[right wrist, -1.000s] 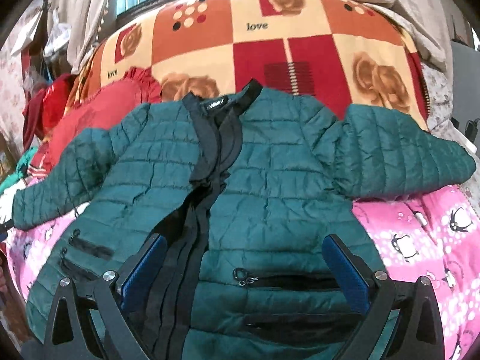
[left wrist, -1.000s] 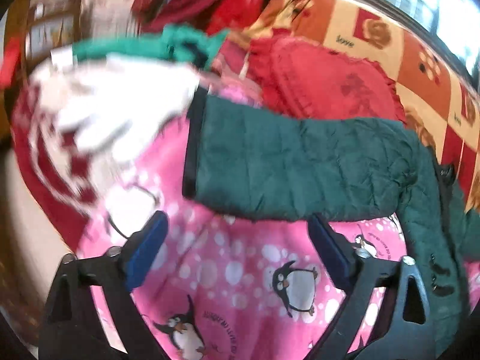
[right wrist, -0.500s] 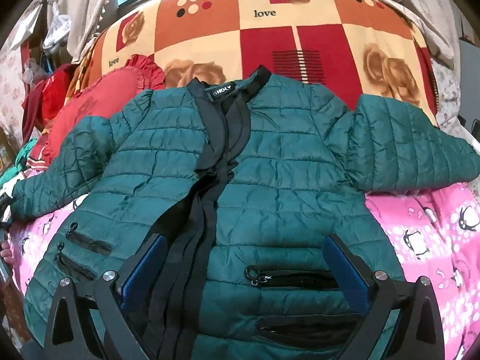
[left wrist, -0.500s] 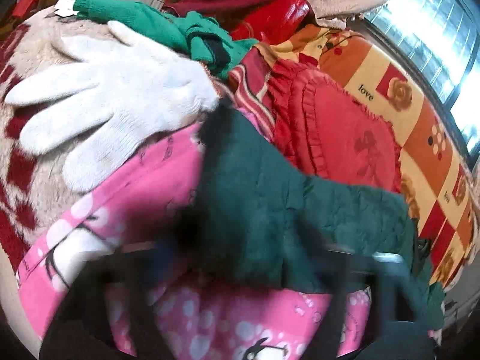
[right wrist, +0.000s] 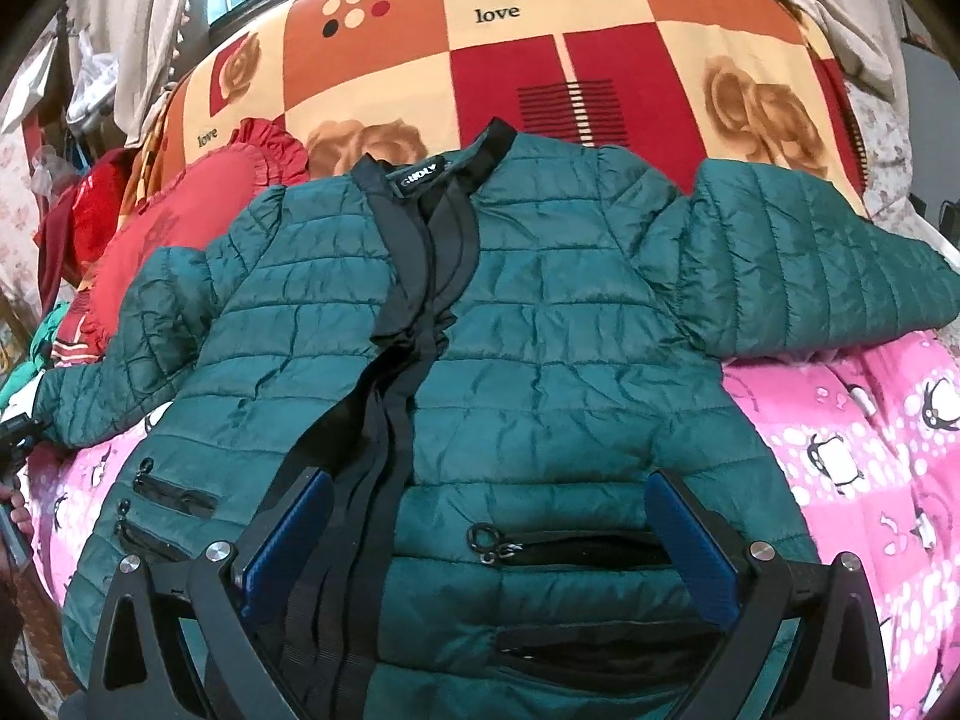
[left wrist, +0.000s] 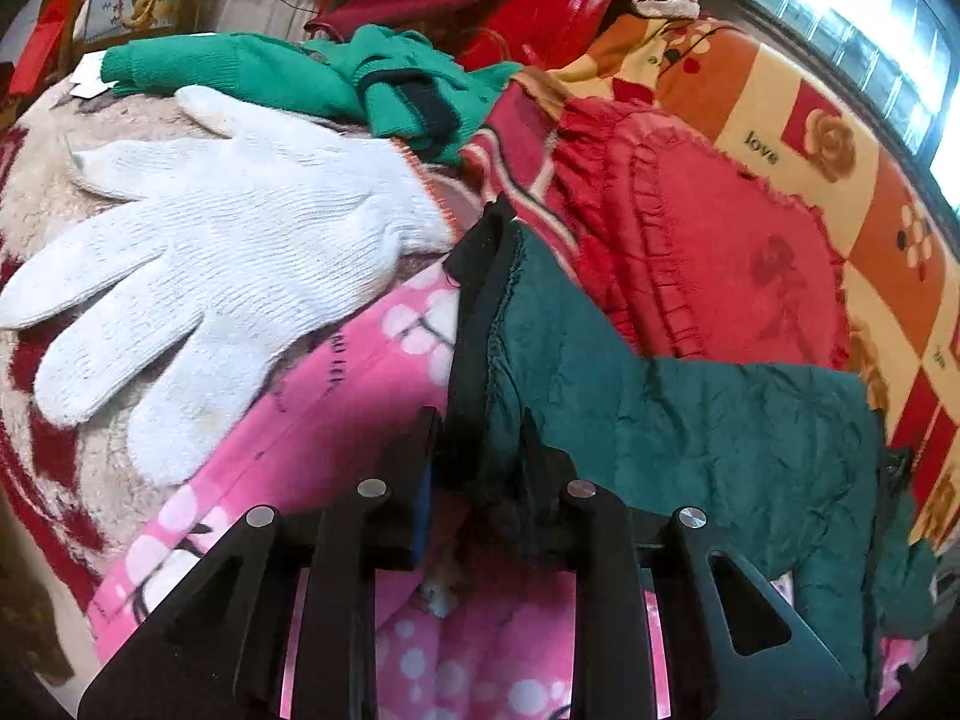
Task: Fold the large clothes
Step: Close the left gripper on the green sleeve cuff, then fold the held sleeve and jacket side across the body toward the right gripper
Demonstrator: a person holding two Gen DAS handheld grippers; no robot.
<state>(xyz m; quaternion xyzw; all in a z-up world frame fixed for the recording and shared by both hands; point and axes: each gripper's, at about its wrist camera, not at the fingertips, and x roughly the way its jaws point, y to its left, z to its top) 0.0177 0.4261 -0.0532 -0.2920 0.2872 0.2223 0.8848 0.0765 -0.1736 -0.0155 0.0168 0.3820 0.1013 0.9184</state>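
Pink penguin blanket (right wrist: 870,450) covers the lower frame, checkered rose blanket (right wrist: 540,30) across the top. Green quilted jacket (right wrist: 540,330) lies face up in the centre of the right wrist view, sleeves spread to both sides. Red heart cushion (left wrist: 690,240) centre right in the left view, white glove (left wrist: 210,252) at left. Left gripper (left wrist: 480,438) closing, sleeve cuff (left wrist: 480,300) pinched between the jaws. Right gripper (right wrist: 489,516) spread wide over the hem, holding nothing.
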